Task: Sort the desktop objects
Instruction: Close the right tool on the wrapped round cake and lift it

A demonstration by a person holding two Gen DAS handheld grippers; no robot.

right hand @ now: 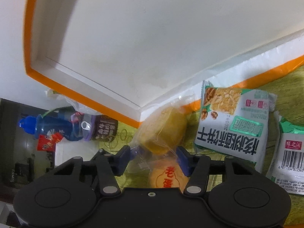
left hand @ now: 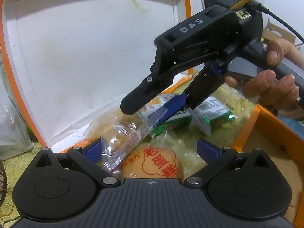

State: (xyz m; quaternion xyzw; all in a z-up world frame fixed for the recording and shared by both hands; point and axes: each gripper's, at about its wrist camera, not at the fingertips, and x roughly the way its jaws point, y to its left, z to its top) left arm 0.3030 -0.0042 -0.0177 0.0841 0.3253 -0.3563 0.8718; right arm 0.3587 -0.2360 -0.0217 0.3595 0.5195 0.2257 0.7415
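A yellow cake in a clear wrapper lies by the corner of the orange-rimmed white box lid. My right gripper has its blue pads pressed on that wrapper from both sides. In the left wrist view a hand holds the right gripper, which bites the crimped end of the wrapped cake. My left gripper stands wide open just in front, nothing pinched. A round cake with red characters lies between its fingers. The same round cake sits under the right gripper.
Green-and-white walnut biscuit packets lie to the right on the yellow-green mat. The white lid stands up behind everything. An orange box wall runs on the right. A blue bottle, a brown cup and a red packet sit at the left.
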